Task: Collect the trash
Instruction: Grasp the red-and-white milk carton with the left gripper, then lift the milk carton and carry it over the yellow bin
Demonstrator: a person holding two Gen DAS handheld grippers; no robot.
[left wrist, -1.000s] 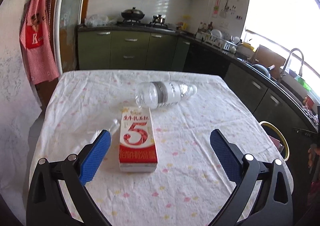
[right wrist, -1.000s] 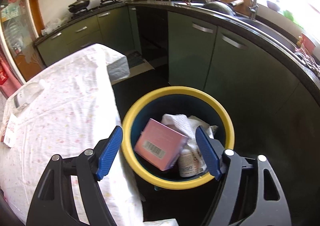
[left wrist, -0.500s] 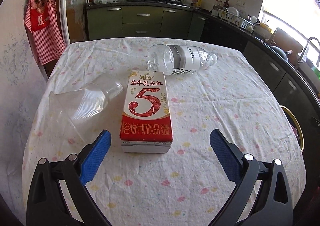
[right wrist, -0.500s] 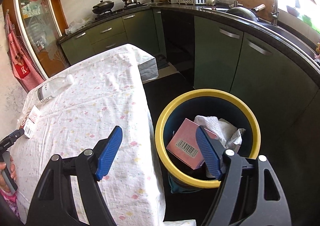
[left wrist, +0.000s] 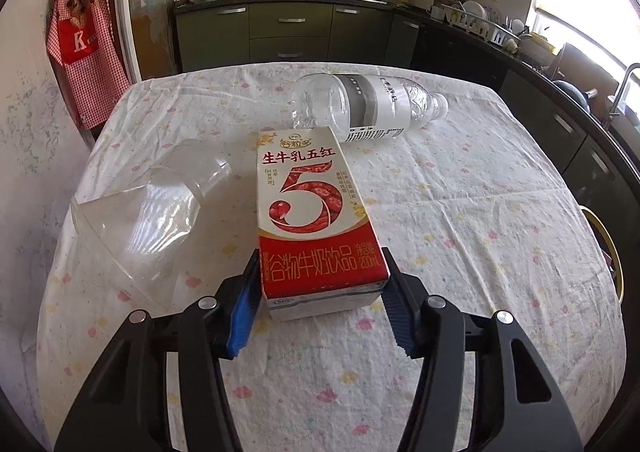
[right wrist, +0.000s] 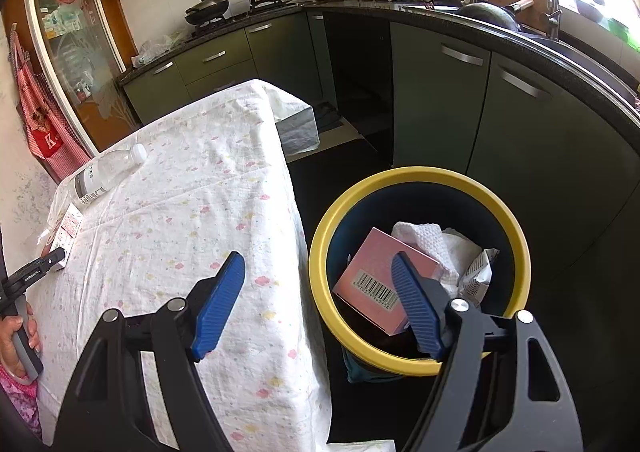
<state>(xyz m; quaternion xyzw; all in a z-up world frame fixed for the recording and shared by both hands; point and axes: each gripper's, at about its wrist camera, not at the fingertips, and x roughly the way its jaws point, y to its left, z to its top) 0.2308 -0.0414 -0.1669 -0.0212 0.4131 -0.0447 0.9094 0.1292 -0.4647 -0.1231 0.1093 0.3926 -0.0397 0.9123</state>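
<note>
Since the earlier frames, the left gripper (left wrist: 322, 288) has descended toward the table (left wrist: 460, 211) and its jaws have just been closing; they now bracket the near end of the milk carton (left wrist: 316, 219), with both blue pads (left wrist: 244, 310) set against its sides. Whether the pads press firmly cannot be confirmed, but contact appears on both sides.

Milk carton: red and white, lying flat on the floral tablecloth, long axis pointing away from the camera.
Clear plastic cup (left wrist: 148, 219): on its side, just left of the carton.
Empty water bottle (left wrist: 368, 105): on its side, just beyond the carton's far end.

Right gripper (right wrist: 320, 304): jaws stand wide apart, nothing between them, positioned over the table edge and the yellow-rimmed bin (right wrist: 516, 236) on the floor beside the table. The bin contains a pink box (right wrist: 372, 272), white paper (right wrist: 444, 248) and a crumpled wrapper (right wrist: 478, 276).
</note>
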